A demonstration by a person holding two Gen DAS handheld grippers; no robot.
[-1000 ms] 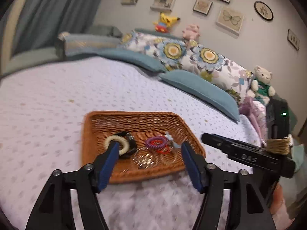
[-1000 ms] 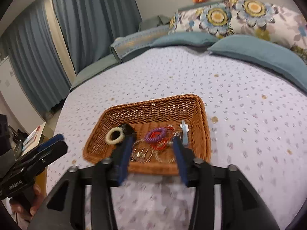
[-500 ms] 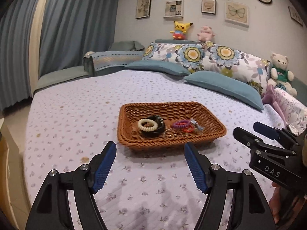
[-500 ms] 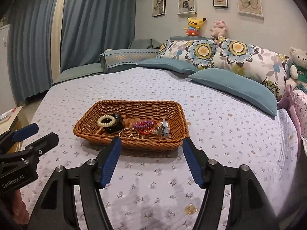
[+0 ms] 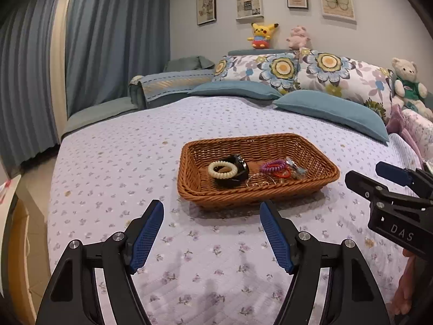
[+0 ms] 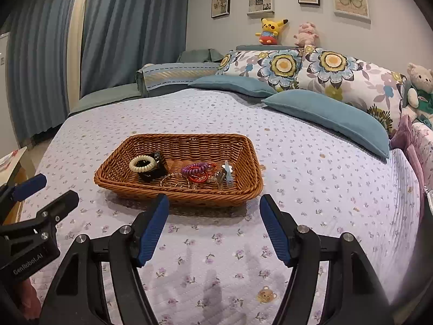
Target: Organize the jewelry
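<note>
Both of my hand-held grippers, left and right, hang over the bed with nothing between them; the right's jaws have just been widening. The jewelry sits piled in the basket. Risks: the thin bangles tangling with the red coil, a pinch dragging several out, and the basket sliding on the soft quilt.

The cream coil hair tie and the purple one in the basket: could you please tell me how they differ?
The cream coil hair tie is paler and thicker; the purple coil hair tie is darker and slimmer. The cream one leans on a black band at the left of the wicker basket; the purple one lies nearer the middle, over a red loop. Both are spiral rings.
</note>
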